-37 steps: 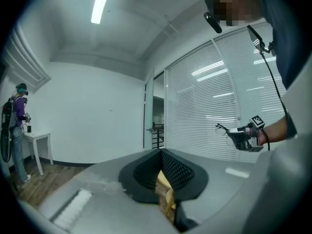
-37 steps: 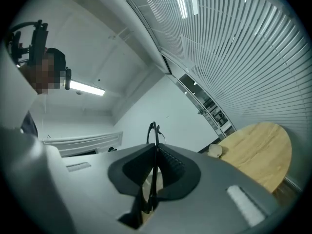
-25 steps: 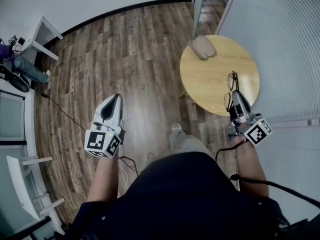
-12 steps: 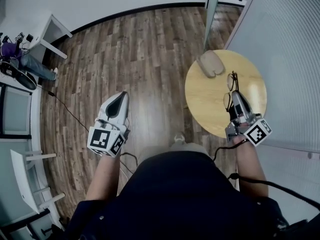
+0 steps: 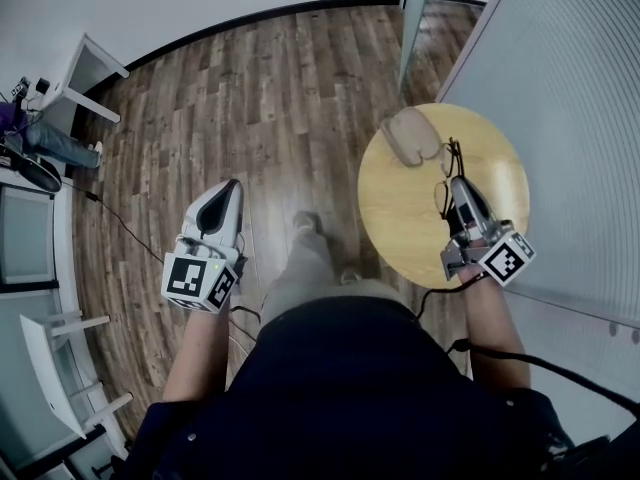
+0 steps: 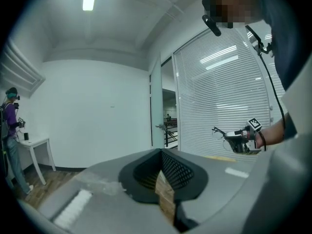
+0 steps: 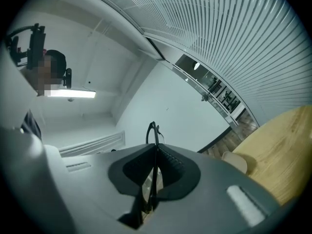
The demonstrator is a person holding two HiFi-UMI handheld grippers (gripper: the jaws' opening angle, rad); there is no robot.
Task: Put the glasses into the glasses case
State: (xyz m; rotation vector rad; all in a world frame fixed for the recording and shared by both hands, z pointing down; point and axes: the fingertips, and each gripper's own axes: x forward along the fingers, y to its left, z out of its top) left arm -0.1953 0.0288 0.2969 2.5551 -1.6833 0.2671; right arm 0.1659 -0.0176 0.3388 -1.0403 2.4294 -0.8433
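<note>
Glasses (image 5: 443,190) are clamped in the right gripper (image 5: 457,186). The jaws stand narrow, closed on the thin dark frame, which sits edge-on between the pads and projects past the fingertips.

Position of the glasses: in the air over the right part of the round wooden table (image 5: 400,218), clear of its top.

Glasses case (image 5: 410,136): tan, lying on the far left part of the same table, just beyond the glasses and apart from them. Whether its lid is open cannot be told from above.

Left gripper (image 5: 230,190): held out over the wood plank floor (image 5: 280,98), well to the left of the table. Its jaws are together, with nothing between them.

Surroundings: a slatted blind (image 5: 580,118) runs along the right side. At the far left, a second person (image 5: 35,133) is beside a white side table (image 5: 95,68).
</note>
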